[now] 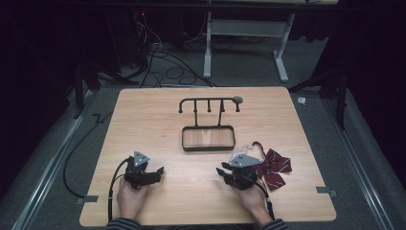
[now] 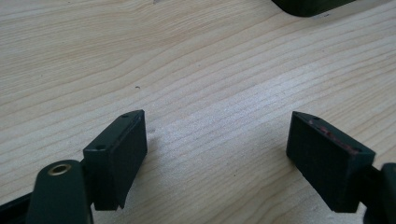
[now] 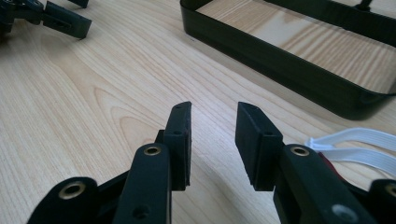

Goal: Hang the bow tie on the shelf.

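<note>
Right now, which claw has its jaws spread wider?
The left claw: in its own view its jaws stand far apart over bare wood. The right claw shows only a narrow gap, nothing between.

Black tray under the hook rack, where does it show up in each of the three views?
High view: the black tray sits at the picture's centre.
Left gripper view: one rounded corner of it is at the top edge, right of centre.
Right gripper view: its near wall slants across the upper right.
Shared landmark: the light wood table.
</note>
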`<state>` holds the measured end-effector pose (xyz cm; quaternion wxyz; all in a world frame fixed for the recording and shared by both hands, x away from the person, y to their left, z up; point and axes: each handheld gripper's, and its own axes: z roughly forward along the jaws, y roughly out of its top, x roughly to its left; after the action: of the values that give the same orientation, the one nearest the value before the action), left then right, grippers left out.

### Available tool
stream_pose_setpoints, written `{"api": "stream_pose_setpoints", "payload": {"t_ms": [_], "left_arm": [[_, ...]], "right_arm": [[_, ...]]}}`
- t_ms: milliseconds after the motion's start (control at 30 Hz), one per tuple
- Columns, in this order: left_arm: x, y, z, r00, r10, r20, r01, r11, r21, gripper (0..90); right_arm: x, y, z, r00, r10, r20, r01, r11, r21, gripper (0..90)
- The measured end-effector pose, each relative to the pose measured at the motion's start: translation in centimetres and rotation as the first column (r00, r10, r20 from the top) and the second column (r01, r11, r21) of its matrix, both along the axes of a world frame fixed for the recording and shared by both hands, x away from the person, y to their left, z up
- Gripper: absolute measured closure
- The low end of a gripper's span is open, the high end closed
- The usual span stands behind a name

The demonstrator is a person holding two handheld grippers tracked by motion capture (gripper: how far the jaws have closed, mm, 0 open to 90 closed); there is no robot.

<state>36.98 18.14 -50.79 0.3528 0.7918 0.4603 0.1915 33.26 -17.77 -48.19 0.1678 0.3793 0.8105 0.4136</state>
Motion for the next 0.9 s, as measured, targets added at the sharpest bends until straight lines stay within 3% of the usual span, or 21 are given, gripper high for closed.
{"api": "stream_pose_setpoints", "payload": {"t_ms": [900], "left_arm": [[0.0,0.0,0.0,1.0,0.001,0.0,-0.001,1.0,0.0,20.8]], "right_arm": [[-0.6,-4.1,1.0,0.9956,-0.092,0.018,0.091,0.994,0.061,72.5]]}}
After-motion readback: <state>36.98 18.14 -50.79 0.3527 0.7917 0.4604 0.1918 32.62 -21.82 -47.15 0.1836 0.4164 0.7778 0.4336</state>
